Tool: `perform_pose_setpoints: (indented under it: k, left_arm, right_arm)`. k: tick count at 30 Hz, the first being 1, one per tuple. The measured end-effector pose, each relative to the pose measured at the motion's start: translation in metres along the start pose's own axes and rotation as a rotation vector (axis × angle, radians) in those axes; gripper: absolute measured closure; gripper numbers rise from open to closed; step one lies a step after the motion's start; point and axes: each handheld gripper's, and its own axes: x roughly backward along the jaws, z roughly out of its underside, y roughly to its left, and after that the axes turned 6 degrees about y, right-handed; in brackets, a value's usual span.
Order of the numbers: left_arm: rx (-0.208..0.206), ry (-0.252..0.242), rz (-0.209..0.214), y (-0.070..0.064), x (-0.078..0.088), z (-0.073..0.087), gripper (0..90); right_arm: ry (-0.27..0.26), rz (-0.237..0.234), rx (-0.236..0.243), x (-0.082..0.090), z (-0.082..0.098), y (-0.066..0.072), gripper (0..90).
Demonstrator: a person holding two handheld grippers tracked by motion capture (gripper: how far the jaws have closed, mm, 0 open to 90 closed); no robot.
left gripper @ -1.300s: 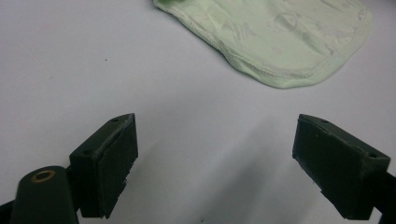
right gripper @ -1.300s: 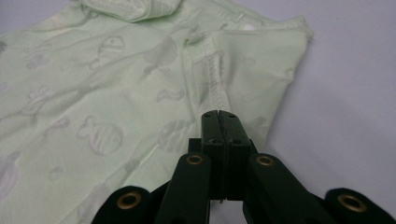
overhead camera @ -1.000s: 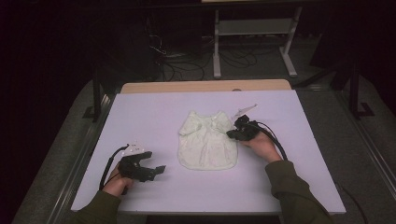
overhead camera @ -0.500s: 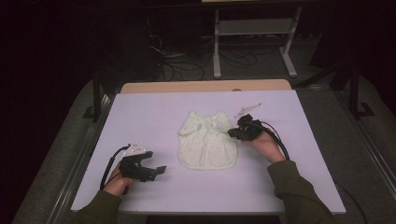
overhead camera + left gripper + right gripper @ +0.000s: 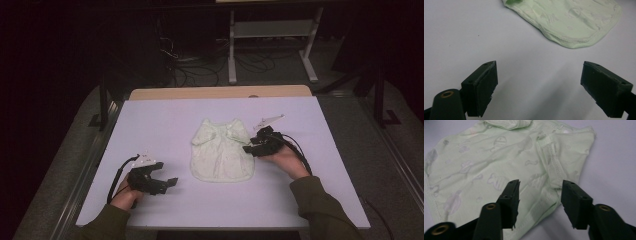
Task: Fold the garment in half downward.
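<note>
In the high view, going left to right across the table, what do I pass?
Left gripper → pale green baby shirt → right gripper, at the shirt's right edge, then bare table.

In your left gripper view, the baby shirt [image 5: 571, 22] is cut off by the top edge, so you see just its hem. In your right gripper view, its collar runs off the top. From the high view, its faint print is too small to make out, and your elbows leave the bottom edge.
</note>
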Motion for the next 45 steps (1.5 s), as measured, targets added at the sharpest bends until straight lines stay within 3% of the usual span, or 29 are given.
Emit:
perform_pose_setpoints:
  k: [11, 27, 34, 45]
  left_arm:
    - [-0.001, -0.003, -0.003, 0.000, 0.001, 0.000, 13.9]
    - [-0.006, -0.013, 0.001, 0.000, 0.002, -0.002, 13.9]
    - [-0.013, -0.005, 0.001, -0.001, 0.001, -0.002, 13.9]
    - [-0.011, -0.009, 0.004, -0.002, 0.002, -0.002, 13.9]
  right_arm:
    - [-0.025, 0.018, -0.035, 0.012, 0.016, 0.005, 31.2]
    - [-0.029, 0.052, -0.070, 0.023, 0.042, 0.016, 20.9]
    - [-0.038, 0.095, -0.065, 0.026, 0.052, 0.022, 16.3]
    - [-0.069, 0.083, -0.093, 0.035, 0.070, 0.032, 12.9]
